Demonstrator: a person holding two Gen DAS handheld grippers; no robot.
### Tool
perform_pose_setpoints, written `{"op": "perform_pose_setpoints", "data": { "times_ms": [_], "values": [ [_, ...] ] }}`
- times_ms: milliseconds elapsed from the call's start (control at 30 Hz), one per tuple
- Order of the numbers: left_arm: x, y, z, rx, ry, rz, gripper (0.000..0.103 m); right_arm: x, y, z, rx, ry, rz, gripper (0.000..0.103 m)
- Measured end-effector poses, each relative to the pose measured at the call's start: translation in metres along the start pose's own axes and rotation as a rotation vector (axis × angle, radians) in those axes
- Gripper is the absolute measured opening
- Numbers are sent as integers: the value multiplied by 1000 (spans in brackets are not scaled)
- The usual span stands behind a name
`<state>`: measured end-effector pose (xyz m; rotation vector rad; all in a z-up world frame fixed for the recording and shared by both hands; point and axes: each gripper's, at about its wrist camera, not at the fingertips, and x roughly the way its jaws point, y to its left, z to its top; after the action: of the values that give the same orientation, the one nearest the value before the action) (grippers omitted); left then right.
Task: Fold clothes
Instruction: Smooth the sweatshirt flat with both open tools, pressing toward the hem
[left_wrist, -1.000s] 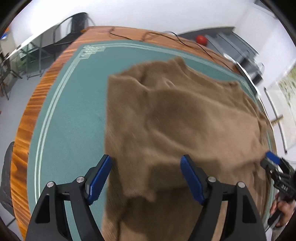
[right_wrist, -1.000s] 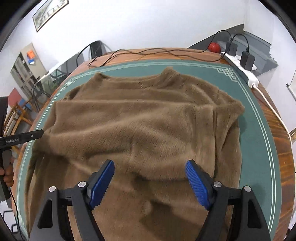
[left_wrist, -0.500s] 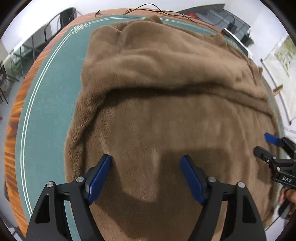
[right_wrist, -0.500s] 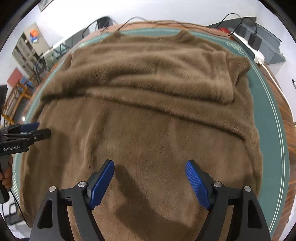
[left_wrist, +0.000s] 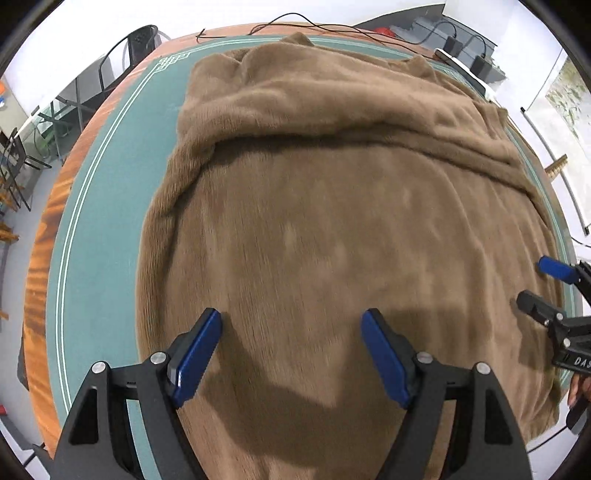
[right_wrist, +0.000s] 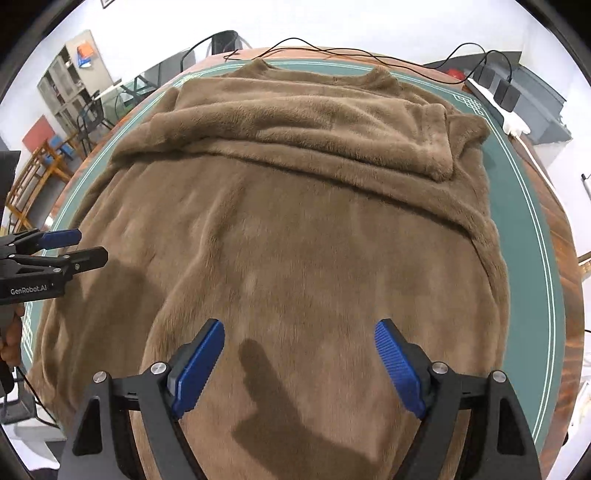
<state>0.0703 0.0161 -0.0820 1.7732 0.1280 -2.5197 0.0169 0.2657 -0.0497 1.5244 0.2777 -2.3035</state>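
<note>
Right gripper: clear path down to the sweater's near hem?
Probably yes. The right gripper is open with nothing between its fingers, the brown sweater lies bare below, and the left gripper is off to the side.

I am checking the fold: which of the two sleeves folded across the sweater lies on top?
The far sleeve, next to the collar: its cuff ends uncovered at the picture's right, and it overlaps the other sleeve.

Black cables (right_wrist: 332, 51), white power strip (right_wrist: 506, 118), chair (left_wrist: 125, 55).

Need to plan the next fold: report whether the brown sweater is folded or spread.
Partly folded: the brown sweater has both sleeves laid across its chest; the body lies spread flat.
</note>
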Motion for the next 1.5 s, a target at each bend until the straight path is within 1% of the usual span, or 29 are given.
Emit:
{"op": "perform_pose_setpoints", "data": {
  "times_ms": [167, 467, 600, 667, 767, 867, 933, 1100, 1200, 1233, 1333, 1433, 1500],
  "values": [
    [-14, -7, -28, -5, -9, 3, 82, -9, -5, -18, 18, -3, 18, 86],
    [-31, -26, -72, -3, -18, 12, 82, -23, -5, -52, -12, -14, 24, 86],
    [-30, -34, -82, -8, -10, 11, 82, -28, -12, -65, -5, -16, 24, 85],
    [-31, -30, -79, -10, -10, 6, 82, -33, -18, -72, 0, -21, 28, 85],
    [-39, -31, -91, -4, -27, -14, 82, -48, -28, -87, 2, -63, 54, 86],
    [-45, -29, -104, 24, -52, -6, 82, -67, -44, -112, 3, -111, 93, 86],
    [-50, -26, -114, 45, -66, 6, 82, -77, -54, -128, 10, -124, 114, 86],
    [-72, -12, -143, 69, -88, 3, 82, -103, -58, -170, -60, -143, 150, 86],
    [-82, -8, -157, 76, -92, 15, 82, -111, -53, -187, -105, -124, 171, 86],
    [-85, -7, -162, 78, -93, 19, 82, -111, -51, -191, -119, -114, 171, 86],
    [-89, -3, -173, 83, -89, 30, 82, -106, -42, -199, -176, -85, 135, 85],
    [-91, 0, -188, 88, -70, 48, 82, -93, -37, -204, -201, -47, 73, 85],
    [-90, 3, -195, 92, -59, 65, 82, -86, -39, -203, -194, -35, 53, 85]
  ]
}}
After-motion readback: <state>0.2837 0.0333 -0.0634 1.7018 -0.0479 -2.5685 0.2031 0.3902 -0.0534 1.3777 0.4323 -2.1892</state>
